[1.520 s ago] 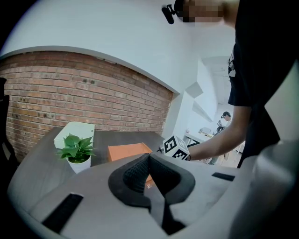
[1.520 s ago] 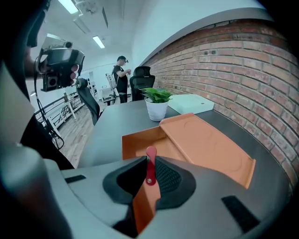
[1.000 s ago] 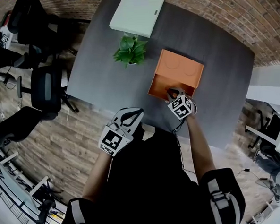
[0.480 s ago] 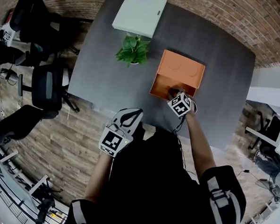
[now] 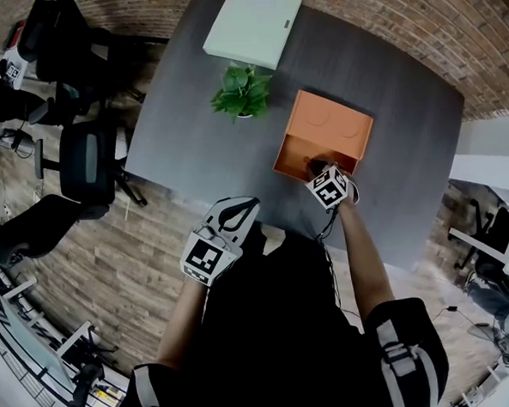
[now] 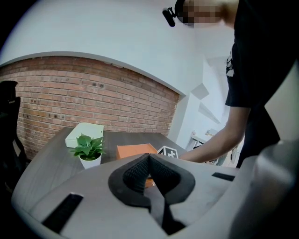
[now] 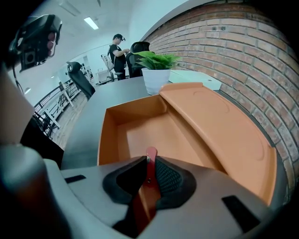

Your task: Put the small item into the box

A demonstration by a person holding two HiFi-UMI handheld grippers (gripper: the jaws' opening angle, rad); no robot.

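The orange box (image 5: 323, 132) lies open on the dark table (image 5: 199, 133), its lid (image 7: 219, 126) folded back to the right of the tray (image 7: 149, 133). My right gripper (image 5: 315, 165) hangs over the tray's near edge, pointing steeply down. It is shut on a small, thin red item (image 7: 150, 161) that stands upright between the pads (image 7: 166, 179). My left gripper (image 5: 236, 211) is held at the table's near edge, well left of the box, jaws shut with nothing between them (image 6: 149, 168). The box (image 6: 135, 150) shows beyond it.
A potted green plant (image 5: 241, 89) stands left of the box, and a flat white box (image 5: 252, 25) lies at the far edge. Office chairs (image 5: 84, 161) stand on the wooden floor to the left. A brick wall (image 7: 243, 51) runs along the table's far side.
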